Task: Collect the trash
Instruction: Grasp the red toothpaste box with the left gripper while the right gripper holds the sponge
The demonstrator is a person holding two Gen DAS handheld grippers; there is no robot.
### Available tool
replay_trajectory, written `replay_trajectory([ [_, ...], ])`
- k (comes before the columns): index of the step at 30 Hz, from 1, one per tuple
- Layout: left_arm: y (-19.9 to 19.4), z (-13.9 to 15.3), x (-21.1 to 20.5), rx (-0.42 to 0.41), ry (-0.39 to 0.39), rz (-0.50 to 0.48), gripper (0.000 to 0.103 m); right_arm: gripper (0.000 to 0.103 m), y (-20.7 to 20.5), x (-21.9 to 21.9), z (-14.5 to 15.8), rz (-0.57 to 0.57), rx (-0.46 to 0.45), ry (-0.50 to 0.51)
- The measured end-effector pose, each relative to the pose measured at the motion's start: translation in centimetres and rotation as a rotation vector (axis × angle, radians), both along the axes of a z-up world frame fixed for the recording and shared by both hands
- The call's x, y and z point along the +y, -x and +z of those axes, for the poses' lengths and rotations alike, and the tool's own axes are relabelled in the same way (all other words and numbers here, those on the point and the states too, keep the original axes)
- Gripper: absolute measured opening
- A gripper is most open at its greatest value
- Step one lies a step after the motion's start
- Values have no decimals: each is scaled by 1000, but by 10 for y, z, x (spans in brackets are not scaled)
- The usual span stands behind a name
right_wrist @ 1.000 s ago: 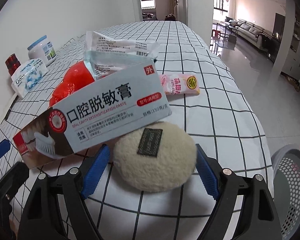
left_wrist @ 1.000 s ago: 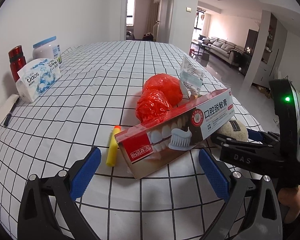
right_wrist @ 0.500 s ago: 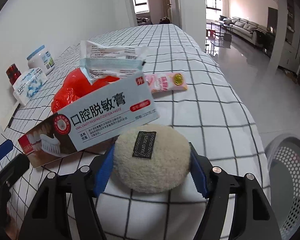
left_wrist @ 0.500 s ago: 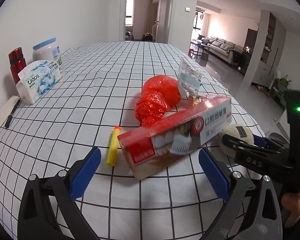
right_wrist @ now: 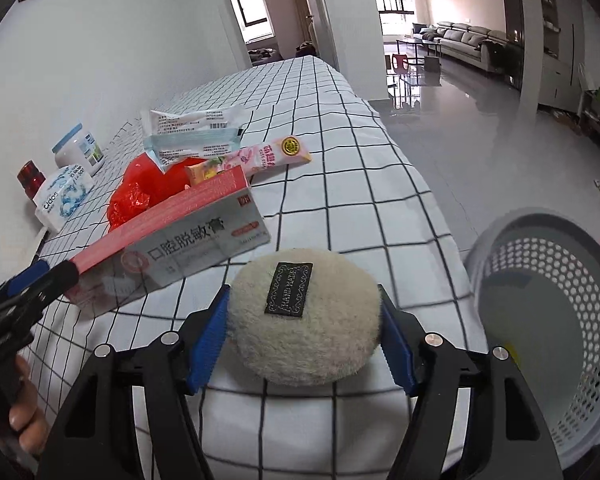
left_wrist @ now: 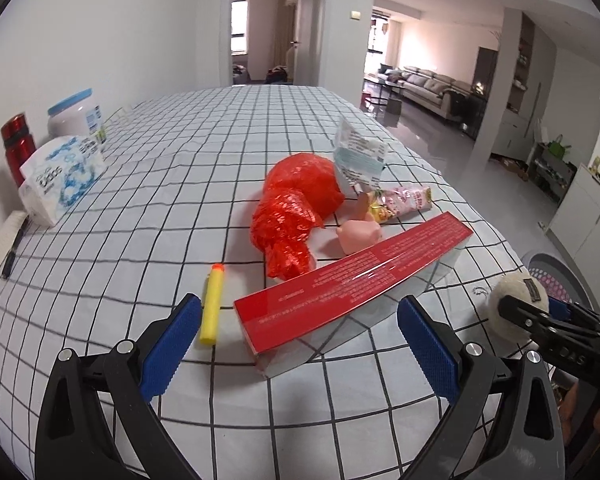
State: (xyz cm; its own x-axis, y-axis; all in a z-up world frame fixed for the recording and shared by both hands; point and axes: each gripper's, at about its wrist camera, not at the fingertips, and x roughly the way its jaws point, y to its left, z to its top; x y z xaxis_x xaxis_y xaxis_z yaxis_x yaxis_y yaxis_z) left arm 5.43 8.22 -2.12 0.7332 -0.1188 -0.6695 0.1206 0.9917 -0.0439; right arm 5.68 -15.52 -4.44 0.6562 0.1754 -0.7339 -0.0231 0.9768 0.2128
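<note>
Right wrist view: the right gripper [right_wrist: 304, 330] is gripping a round cream puff [right_wrist: 304, 316] with a black label, its blue pads pressing on both sides, and holding it above the right edge of the desk [right_wrist: 340, 152], which is covered in a white cloth with a black grid. A grey perforated basket [right_wrist: 560, 320] is standing on the floor just beyond that edge, to the right of the puff. A toothpaste box [right_wrist: 188, 236] is lying on the cloth near the same edge, with a red plastic bag [right_wrist: 140, 192], white packets [right_wrist: 192, 132] and a pink sachet [right_wrist: 272, 154] behind it.

In the left wrist view, the left gripper [left_wrist: 300, 344] is hanging open above the near edge, nothing between its pads, with the toothpaste box just ahead. A yellow foam dart [left_wrist: 212, 304] is lying left of the box and a small pink toy [left_wrist: 358, 234] behind it. A tissue pack [left_wrist: 60, 178], a white jar [left_wrist: 76, 114] and a red bottle [left_wrist: 18, 146] are standing along the left edge by the wall.
</note>
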Motion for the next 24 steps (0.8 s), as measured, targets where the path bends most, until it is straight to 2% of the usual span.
replay_trajectory([
  [9,-14,5,-13,0,-18,-127,96,66,22,-11,9,21,-20,-47],
  [18,-43,-3,-20,70,-36,-234,96,66,32,-20,12,24,-31,-84],
  [24,-55,-17,-26,146,-28,-283,96,66,34,-22,14,22,-38,-93],
])
